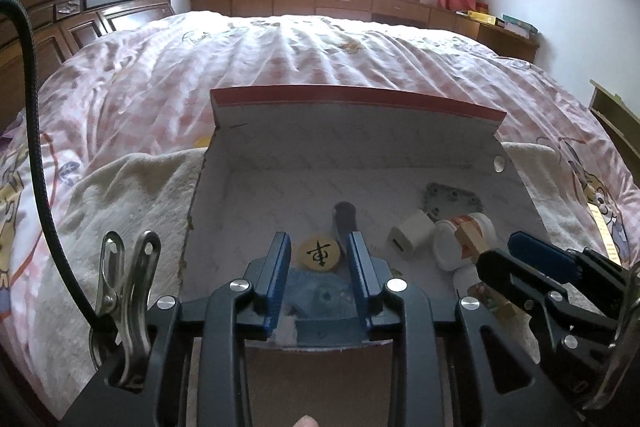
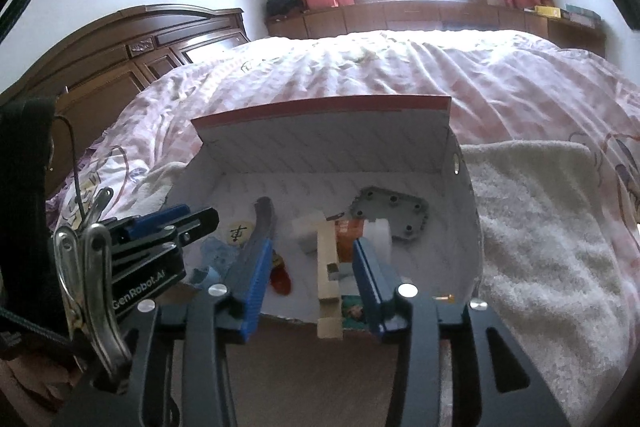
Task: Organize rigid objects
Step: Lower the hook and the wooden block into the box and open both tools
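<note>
A white cardboard box (image 1: 352, 131) (image 2: 320, 147) with a red rim lies open on a towel on the bed. My left gripper (image 1: 318, 239) (image 2: 200, 217) is open inside it, with a yellow chess piece (image 1: 320, 253) (image 2: 239, 231) lying between its blue fingers, untouched. My right gripper (image 2: 312, 247) (image 1: 500, 247) is open too; a wooden block (image 2: 326, 279) (image 1: 472, 235) leans between its fingers, clear of both pads. Also in the box are a grey plate with holes (image 1: 452, 197) (image 2: 392, 213), a white cube (image 1: 412, 233), a white jar (image 1: 464, 239), a dark-handled tool (image 1: 344, 219) and a bluish piece (image 1: 320, 291).
The box rests on a cream towel (image 2: 540, 227) (image 1: 132, 195) spread over a pink quilted bed (image 1: 320, 55). A dark wooden headboard (image 1: 80, 15) stands at the left, low cabinets (image 1: 340, 1) under the window at the back. A small red item (image 2: 280, 279) lies in the box.
</note>
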### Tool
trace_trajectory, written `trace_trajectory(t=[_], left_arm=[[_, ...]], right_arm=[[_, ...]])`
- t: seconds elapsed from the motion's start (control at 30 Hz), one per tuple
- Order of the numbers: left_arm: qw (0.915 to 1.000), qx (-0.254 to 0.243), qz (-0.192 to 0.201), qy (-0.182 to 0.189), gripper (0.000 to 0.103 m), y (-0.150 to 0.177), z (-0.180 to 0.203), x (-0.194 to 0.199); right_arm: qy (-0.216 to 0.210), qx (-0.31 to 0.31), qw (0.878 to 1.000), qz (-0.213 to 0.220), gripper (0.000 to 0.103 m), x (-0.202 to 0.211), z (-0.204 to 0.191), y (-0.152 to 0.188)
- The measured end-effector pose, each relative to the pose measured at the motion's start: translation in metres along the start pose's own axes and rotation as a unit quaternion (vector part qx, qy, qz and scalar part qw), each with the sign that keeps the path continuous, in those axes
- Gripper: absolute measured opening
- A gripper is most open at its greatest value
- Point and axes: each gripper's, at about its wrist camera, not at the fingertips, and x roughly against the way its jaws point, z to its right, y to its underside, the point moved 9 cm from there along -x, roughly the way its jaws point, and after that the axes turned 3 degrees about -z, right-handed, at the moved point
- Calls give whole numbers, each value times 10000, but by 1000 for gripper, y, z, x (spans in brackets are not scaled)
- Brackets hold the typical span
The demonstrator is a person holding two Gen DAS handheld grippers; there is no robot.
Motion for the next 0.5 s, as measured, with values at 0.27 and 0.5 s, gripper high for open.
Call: trace_trajectory(t=[0.27, 0.5], left_arm=[[9999, 164, -48, 4, 30, 13, -5, 15], [9996, 274, -107, 41, 30, 28, -8, 27]], right_arm=[[5, -3, 10000, -34, 47, 11, -6, 10], [2, -61, 10000, -78, 50, 20, -10, 24]])
